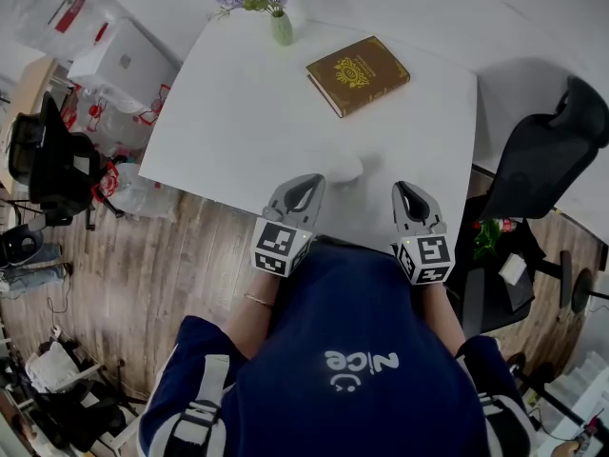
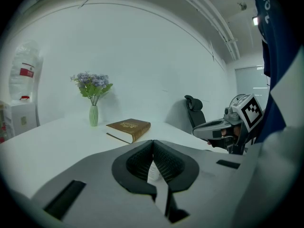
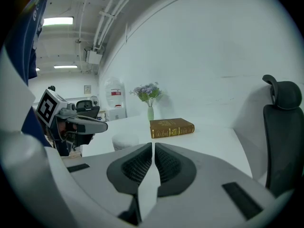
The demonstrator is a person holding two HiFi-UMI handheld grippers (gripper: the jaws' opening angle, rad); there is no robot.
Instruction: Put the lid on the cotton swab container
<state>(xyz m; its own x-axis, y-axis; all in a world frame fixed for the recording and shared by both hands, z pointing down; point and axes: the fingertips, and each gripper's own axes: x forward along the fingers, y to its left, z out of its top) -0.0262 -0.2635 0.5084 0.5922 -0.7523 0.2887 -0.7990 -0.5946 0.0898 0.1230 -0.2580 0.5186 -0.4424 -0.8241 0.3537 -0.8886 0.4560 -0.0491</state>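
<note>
I see the low, round, white cotton swab container (image 1: 340,168) standing on the white table (image 1: 238,112) near its near edge, between my two grippers and a little ahead of them; it sits just beside the tips of the left gripper (image 1: 306,181) and farther from the right gripper (image 1: 404,188). Neither pair of jaws has anything between the pads; the left jaws are pressed together at the tips, and the container shows only as a pale sliver through the gap behind them; the right jaws stand together too, with a hairline slit, and the container lies off to their left. It looks plain, smooth and matt; I cannot tell whether a lid sits on it. Farther back lie a brown hardback book (image 1: 358,74) and a pale green vase of purple flowers (image 1: 281,29).
</note>
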